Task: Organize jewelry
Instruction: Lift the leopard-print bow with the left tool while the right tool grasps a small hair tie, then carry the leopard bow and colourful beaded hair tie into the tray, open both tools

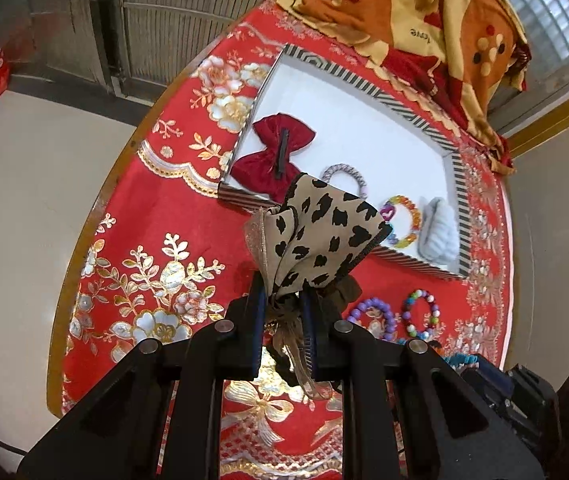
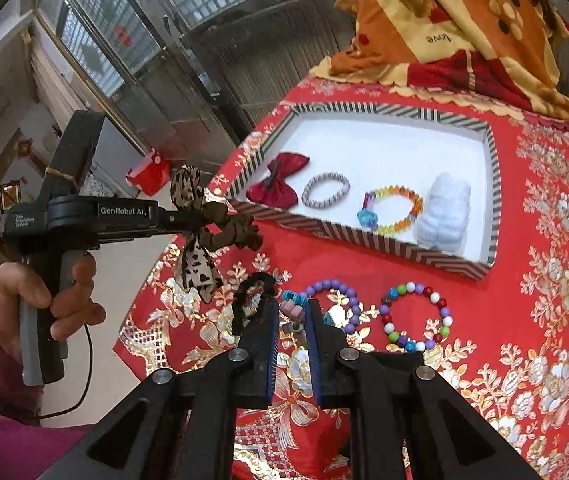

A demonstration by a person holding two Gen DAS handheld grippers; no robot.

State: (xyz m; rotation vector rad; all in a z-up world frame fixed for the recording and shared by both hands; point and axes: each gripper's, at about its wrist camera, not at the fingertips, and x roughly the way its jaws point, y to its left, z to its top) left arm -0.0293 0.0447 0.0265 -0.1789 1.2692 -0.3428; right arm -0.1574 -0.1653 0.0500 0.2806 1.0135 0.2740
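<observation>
My left gripper (image 1: 282,308) is shut on a leopard-print bow scrunchie (image 1: 324,236) and holds it in the air just short of the striped tray (image 1: 416,108); the same gripper and bow (image 2: 200,216) show in the right wrist view. The tray (image 2: 364,109) holds a red bow clip (image 2: 280,178), a silver bracelet (image 2: 326,190), a rainbow bead bracelet (image 2: 394,210) and a pale blue fluffy scrunchie (image 2: 446,210). My right gripper (image 2: 292,316) is narrowly open over a teal and pink beaded bracelet (image 2: 294,304) on the cloth.
On the red floral tablecloth (image 2: 524,300) lie a purple bead bracelet (image 2: 338,304), a multicolour bead bracelet (image 2: 414,316) and a black hair tie (image 2: 250,296). A folded orange blanket (image 2: 464,20) sits behind the tray. The table edge (image 1: 84,232) runs along the left.
</observation>
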